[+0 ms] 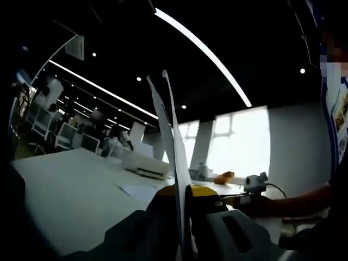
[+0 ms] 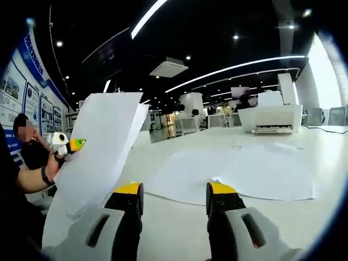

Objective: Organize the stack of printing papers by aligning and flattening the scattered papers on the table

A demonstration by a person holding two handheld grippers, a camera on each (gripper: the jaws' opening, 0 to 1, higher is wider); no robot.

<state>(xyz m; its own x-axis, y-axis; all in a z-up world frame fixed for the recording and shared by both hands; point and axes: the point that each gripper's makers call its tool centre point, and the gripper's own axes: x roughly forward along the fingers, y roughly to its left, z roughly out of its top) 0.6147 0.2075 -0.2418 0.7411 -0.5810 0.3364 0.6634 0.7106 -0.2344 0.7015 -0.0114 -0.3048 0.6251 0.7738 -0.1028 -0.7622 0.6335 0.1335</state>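
White papers (image 2: 239, 174) on white table (image 2: 304, 217); yellow-tipped black fingers (image 2: 220, 201)

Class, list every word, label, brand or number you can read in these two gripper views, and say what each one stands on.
None can be read.
Wall posters, right gripper view: print too small and blurred.
Poster at the edge of the left gripper view: blurred.
Printer: no legible brand.
Sheets of paper held up, and those lying on the table: blank.
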